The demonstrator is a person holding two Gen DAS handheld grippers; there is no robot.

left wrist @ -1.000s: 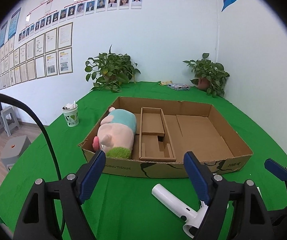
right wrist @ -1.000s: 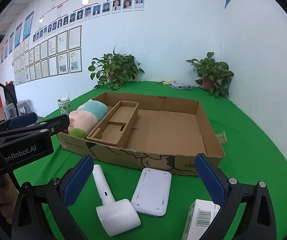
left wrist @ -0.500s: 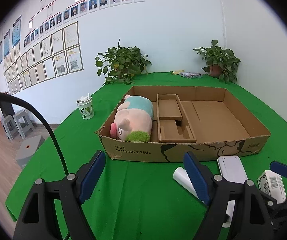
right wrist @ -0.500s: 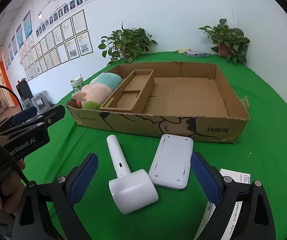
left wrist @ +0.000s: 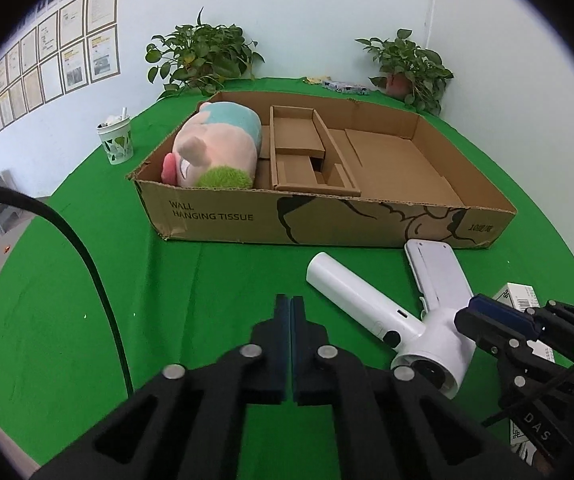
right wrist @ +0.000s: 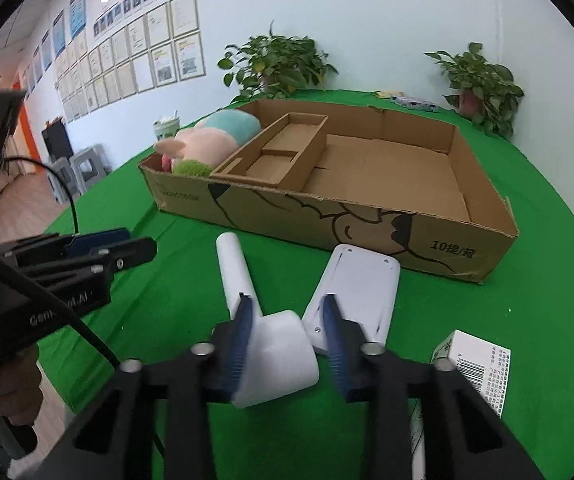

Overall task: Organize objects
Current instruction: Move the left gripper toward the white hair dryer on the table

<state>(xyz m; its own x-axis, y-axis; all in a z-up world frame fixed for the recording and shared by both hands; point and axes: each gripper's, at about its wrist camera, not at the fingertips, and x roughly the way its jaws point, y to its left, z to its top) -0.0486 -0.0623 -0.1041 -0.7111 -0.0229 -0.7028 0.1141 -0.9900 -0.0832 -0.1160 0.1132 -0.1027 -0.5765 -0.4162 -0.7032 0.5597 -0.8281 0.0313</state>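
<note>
A shallow cardboard box [left wrist: 215, 216] [right wrist: 467, 254] stands on the green table and holds a pink plush toy [left wrist: 215, 148] [right wrist: 203, 142] at its left end. A white handheld device [left wrist: 371, 314] [right wrist: 271, 356] lies in front of the box. My right gripper [right wrist: 287, 336] straddles the device's round head, its left pad against it and a gap at its right pad. My left gripper [left wrist: 290, 336] is shut and empty above bare cloth to the device's left. A flat white case [left wrist: 439, 272] [right wrist: 355, 288] and a small white carton [right wrist: 479, 364] lie beside the device.
A cardboard insert tray [left wrist: 307, 152] sits in the box's middle. A paper cup [left wrist: 117, 142] stands left of the box. Two potted plants [left wrist: 203, 56] [left wrist: 411, 68] stand at the table's far edge by the wall.
Both grippers dropped lower toward the table. My left gripper went from wide open to shut. My right gripper narrowed around the white device's head.
</note>
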